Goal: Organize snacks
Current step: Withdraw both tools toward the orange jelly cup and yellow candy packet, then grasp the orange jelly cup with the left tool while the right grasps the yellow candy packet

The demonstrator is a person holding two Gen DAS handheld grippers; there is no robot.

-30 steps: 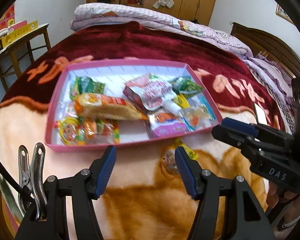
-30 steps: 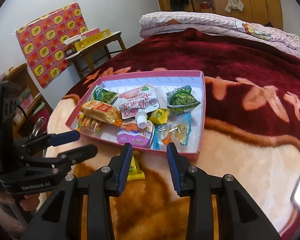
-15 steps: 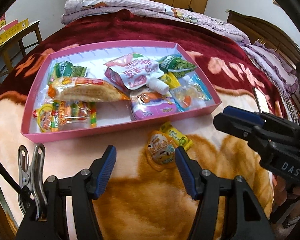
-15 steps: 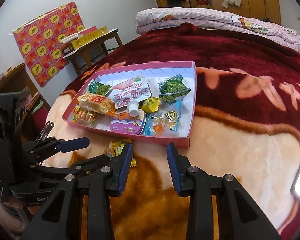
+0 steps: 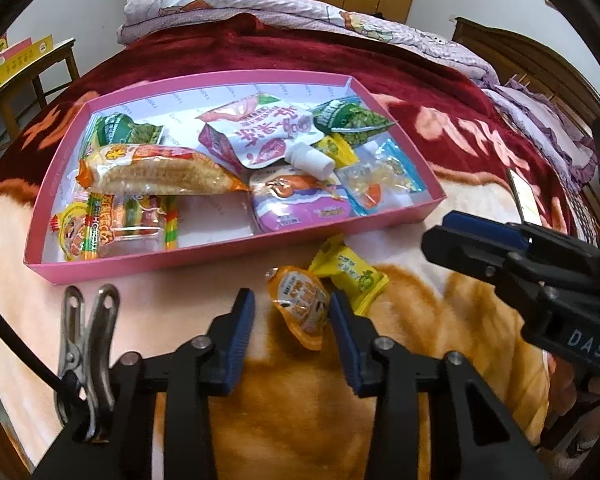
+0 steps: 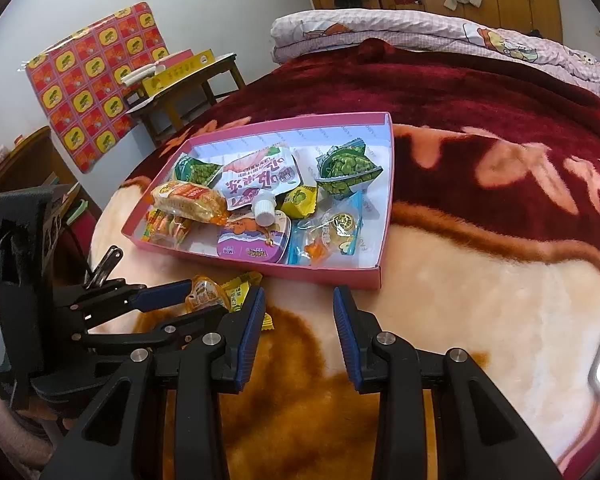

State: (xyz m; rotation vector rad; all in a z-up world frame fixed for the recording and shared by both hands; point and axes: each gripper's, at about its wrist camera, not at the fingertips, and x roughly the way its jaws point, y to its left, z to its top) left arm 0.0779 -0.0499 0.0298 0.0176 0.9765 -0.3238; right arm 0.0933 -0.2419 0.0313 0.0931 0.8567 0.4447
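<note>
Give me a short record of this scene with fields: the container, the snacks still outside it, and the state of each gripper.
container: shallow pink cardboard tray on the plush blanket, holding many snack packets
outside tray: orange jelly cup and yellow wrapped candy, lying beside each other just in front of the tray
left gripper: jaws have just been closing, around the orange jelly cup, left pad not yet touching
right gripper: open, nothing between the jaws

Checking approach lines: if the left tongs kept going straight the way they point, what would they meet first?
The orange jelly cup on the blanket, already between the left tongs; whether both pads touch it is unclear.
</note>
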